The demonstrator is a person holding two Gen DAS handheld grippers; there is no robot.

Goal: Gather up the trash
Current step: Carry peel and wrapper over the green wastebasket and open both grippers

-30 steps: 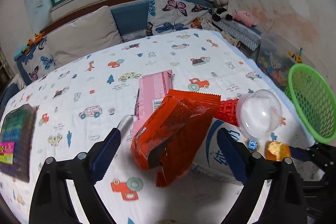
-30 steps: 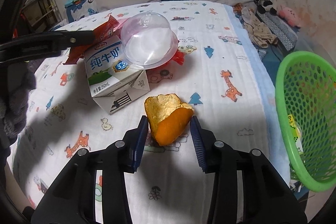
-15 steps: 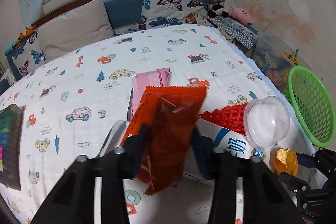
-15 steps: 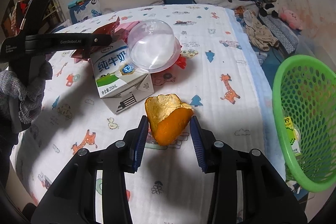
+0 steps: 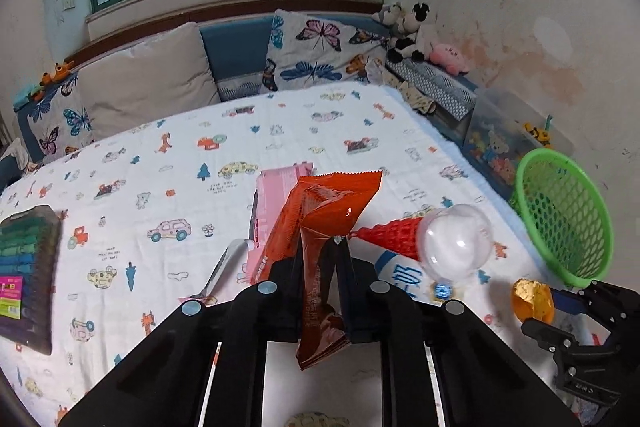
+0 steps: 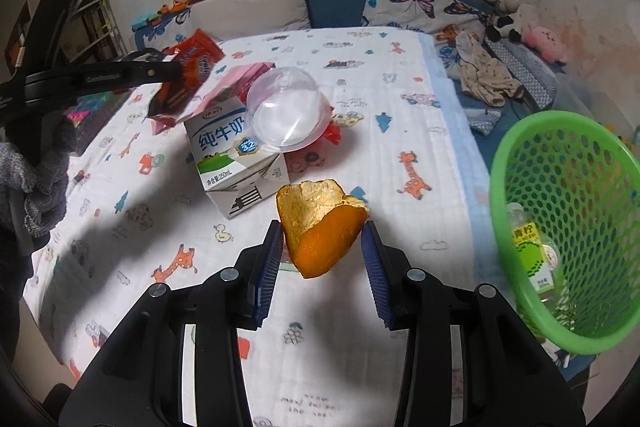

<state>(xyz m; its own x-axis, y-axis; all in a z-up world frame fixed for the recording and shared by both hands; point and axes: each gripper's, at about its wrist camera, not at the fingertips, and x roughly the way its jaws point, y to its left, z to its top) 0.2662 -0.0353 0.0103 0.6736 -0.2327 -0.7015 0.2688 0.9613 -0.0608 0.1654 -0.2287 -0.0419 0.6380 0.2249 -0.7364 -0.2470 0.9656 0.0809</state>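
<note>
My left gripper [image 5: 318, 251] has its jaws closing, and the pads press on a crumpled orange-red snack wrapper [image 5: 332, 203] that hangs lifted above the patterned bedsheet [image 5: 160, 163]. The same wrapper [image 6: 192, 63] shows at the far left of the right wrist view. My right gripper [image 6: 322, 229] is shut on a piece of orange peel [image 6: 320, 223], held just above the sheet. A green mesh basket [image 6: 580, 187] stands to the right beside the bed, with a green-labelled bottle [image 6: 532, 251] inside.
A milk carton [image 6: 224, 143] lies on the sheet, with a clear dome on a red cone [image 6: 286, 115] resting on it. A pink wrapper [image 5: 276, 195] and a white spoon-like piece [image 5: 224, 267] lie beside them. A dark box of coloured pens [image 5: 24, 267] sits far left. Pillows line the back.
The left jaws went from wide open around the red wrapper to closed on it and rose. The right gripper lifted the orange peel a little.
</note>
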